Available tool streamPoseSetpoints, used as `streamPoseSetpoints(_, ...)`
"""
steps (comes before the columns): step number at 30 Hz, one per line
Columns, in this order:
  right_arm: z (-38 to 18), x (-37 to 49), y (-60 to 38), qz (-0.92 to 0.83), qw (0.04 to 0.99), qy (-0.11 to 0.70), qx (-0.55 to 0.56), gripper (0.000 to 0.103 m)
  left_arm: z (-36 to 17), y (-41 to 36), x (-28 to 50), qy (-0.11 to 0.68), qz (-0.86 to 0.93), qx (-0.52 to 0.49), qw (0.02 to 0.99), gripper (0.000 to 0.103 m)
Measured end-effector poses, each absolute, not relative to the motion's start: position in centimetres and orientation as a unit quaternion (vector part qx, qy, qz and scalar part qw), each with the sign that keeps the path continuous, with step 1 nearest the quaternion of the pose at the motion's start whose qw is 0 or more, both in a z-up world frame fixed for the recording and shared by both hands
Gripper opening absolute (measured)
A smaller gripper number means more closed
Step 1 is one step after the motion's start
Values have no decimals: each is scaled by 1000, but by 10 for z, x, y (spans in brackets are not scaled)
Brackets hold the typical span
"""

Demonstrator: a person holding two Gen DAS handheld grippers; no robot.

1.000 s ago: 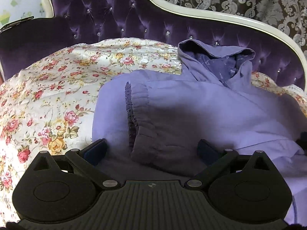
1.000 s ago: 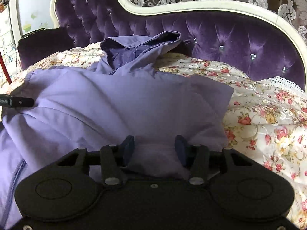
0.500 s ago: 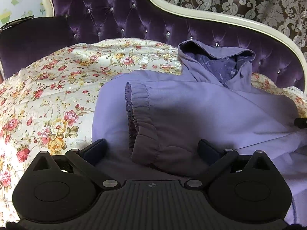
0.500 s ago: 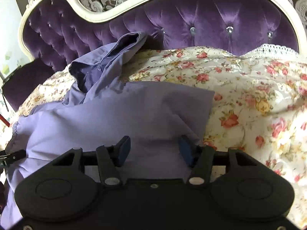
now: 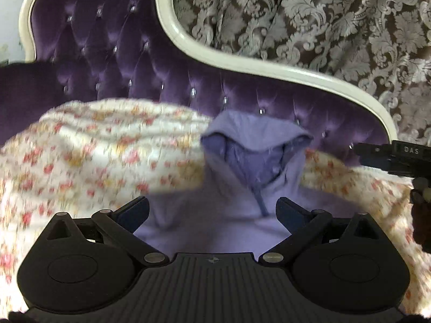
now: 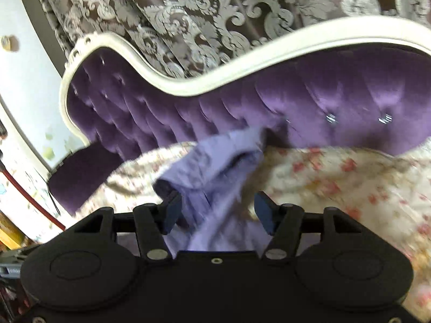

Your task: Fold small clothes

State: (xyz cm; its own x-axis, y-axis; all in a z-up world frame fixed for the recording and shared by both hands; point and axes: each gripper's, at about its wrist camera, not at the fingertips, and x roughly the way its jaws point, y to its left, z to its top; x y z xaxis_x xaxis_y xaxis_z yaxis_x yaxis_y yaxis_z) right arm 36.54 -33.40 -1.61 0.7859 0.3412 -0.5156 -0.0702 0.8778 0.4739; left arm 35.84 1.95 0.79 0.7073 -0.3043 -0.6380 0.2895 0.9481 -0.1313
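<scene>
A lilac hooded jacket (image 5: 242, 158) lies on the floral sheet, its hood toward the sofa back and its zip running down the middle. My left gripper (image 5: 212, 207) hovers over the jacket's chest just below the hood, jaws wide open with nothing pressed between them. My right gripper (image 6: 217, 202) is tilted, its jaws apart; the jacket's hood (image 6: 215, 161) shows beyond and between the fingers, and the pads do not press on it. Part of the right gripper (image 5: 396, 156) pokes in at the right edge of the left wrist view. Both views are blurred.
The floral sheet (image 5: 94, 148) covers the seat of a purple tufted sofa (image 5: 134, 62) with a cream frame. A patterned curtain (image 5: 323, 27) hangs behind. A dark armrest (image 6: 80, 172) and cluttered items (image 6: 10, 231) lie to the left.
Both grippers have risen and tipped up, so more sofa back and curtain show. The left moved from the folded sleeve toward the hood. The right rolled and left the jacket's edge.
</scene>
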Motion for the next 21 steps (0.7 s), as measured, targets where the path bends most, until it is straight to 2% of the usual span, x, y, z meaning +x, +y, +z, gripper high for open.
streamPoseSetpoints(10, -56, 445, -313, 142, 894, 303, 297, 66, -44, -3, 399, 389, -169, -40, 905, 101)
streamPoseSetpoints(21, -94, 490, -331, 88, 880, 306, 354, 66, -45, -19, 482, 400, -204, -202, 870, 102)
